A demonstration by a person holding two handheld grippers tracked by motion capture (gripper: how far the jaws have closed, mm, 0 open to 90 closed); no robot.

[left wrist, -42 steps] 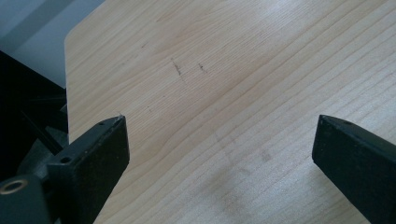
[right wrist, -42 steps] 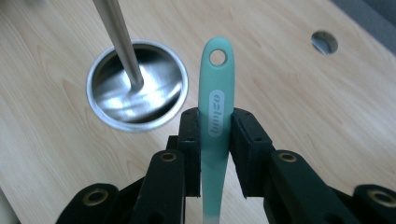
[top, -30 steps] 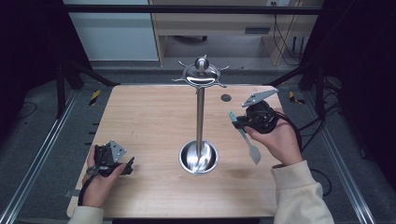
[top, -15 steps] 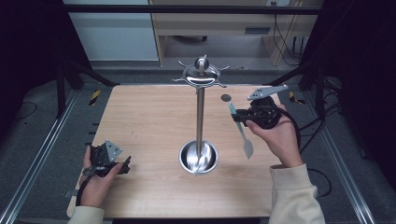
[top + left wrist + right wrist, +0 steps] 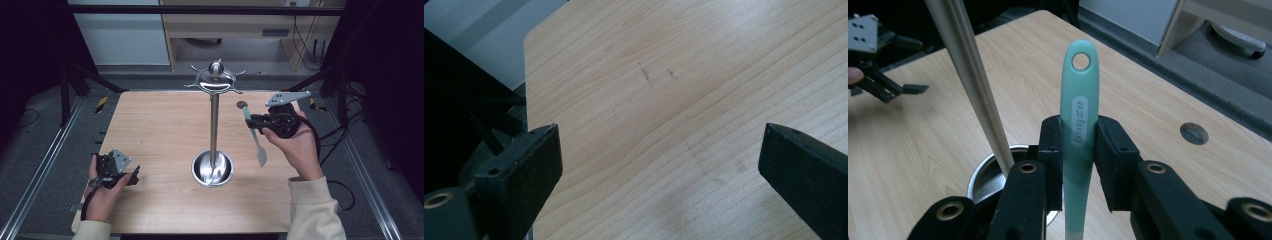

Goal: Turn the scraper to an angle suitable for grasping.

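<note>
A metal stand rises from the table's middle, with a round bowl base (image 5: 212, 169), a thin pole (image 5: 214, 125) and a hooked crown (image 5: 215, 80). My right gripper (image 5: 252, 121) is held in the air right of the pole, shut on a utensil with a teal handle (image 5: 248, 119) and a pale blade (image 5: 261, 156) hanging down. In the right gripper view the handle (image 5: 1079, 100) stands upright between the jaws, its hanging hole on top, with the pole (image 5: 973, 85) just to its left. My left gripper (image 5: 133, 176) rests open at the table's front left, over bare wood (image 5: 664, 100).
A small round hole (image 5: 242, 105) sits in the tabletop behind the right gripper. Metal frame rails run along both sides of the table (image 5: 150, 130). A desk and cables lie beyond the far edge. The left hand's gripper (image 5: 893, 90) is seen far off in the right gripper view.
The right gripper has risen and moved away from the person with the utensil, turning it more upright beside the pole. The left gripper has barely shifted.
</note>
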